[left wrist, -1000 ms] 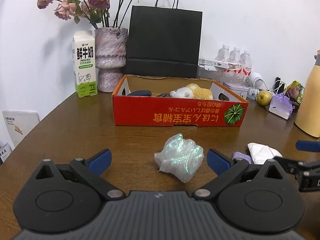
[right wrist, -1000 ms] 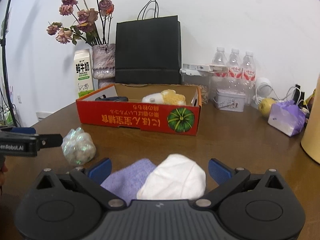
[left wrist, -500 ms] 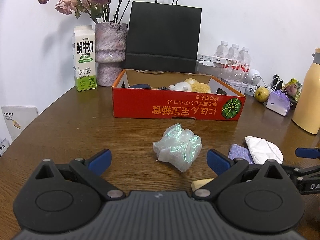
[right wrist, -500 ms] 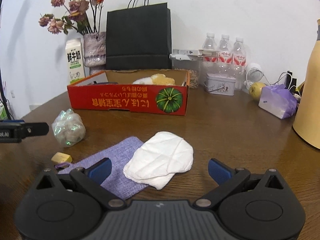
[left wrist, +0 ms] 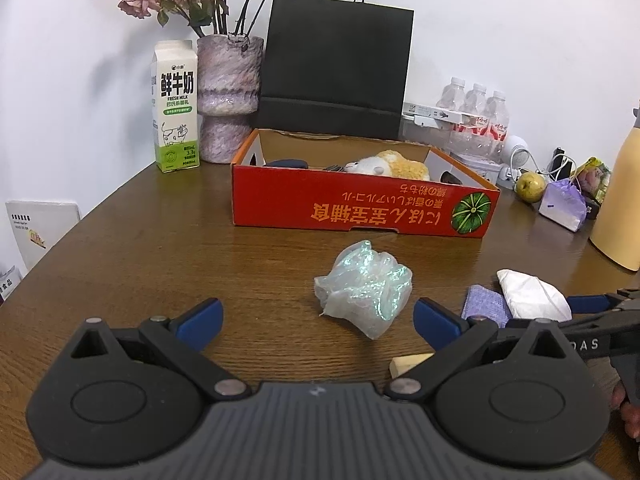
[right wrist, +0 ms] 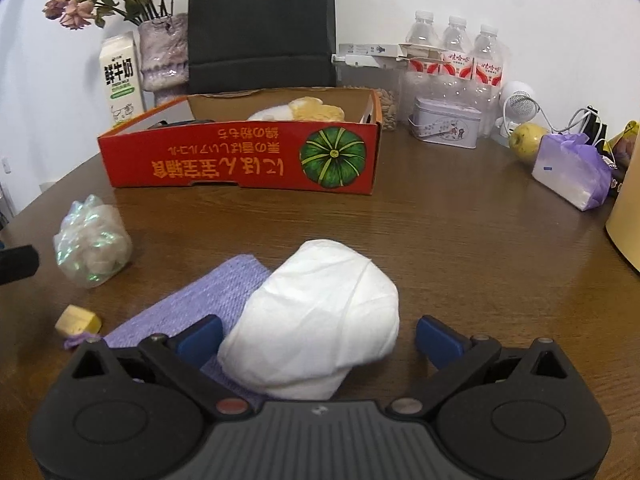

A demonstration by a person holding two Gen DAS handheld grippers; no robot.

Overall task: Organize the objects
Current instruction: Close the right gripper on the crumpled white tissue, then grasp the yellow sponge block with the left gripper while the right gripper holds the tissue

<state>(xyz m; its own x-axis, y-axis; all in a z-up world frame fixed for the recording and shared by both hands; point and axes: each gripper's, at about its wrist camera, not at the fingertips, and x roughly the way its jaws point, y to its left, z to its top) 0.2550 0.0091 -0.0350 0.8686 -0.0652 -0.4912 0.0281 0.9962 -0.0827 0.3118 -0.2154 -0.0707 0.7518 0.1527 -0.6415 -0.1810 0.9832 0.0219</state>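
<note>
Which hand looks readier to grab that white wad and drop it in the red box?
Right. Its open gripper already straddles the white wad. The left gripper, also open, faces the shiny bag instead. The red box lies straight ahead.

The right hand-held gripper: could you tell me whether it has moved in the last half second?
Yes. The right hand-held gripper has come forward toward the red box, and now its open fingers flank the white cloth.
</note>
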